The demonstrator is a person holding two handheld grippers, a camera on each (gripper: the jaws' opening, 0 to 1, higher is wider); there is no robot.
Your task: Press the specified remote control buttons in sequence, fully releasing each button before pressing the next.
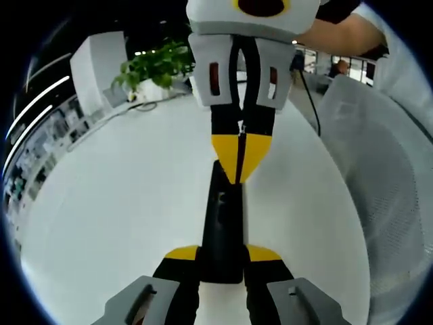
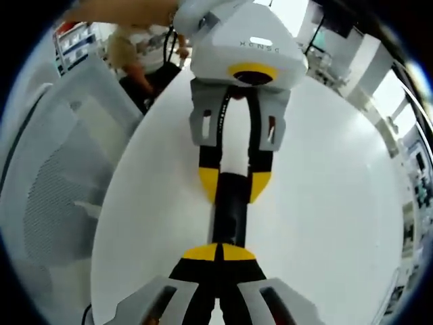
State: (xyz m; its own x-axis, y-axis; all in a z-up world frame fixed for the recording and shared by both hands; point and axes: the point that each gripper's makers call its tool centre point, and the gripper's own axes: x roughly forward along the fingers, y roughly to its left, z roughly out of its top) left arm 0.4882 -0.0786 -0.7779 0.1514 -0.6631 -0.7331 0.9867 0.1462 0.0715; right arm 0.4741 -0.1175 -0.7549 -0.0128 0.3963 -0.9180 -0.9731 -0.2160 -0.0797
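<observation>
A slim black remote control [image 1: 222,230] lies flat, apparently face-up, on the white table [image 1: 122,203].

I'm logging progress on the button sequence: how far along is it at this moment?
Done: the left gripper clamps the black remote at one end, steadying it on the white table. In hand: the right gripper, jaws shut, tips on the remote's face, apparently mid-press. Left: which presses remain can't be told.

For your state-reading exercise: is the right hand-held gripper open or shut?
Shut: in the right gripper view the right hand-held gripper's yellow tips meet, over the black remote control.
</observation>
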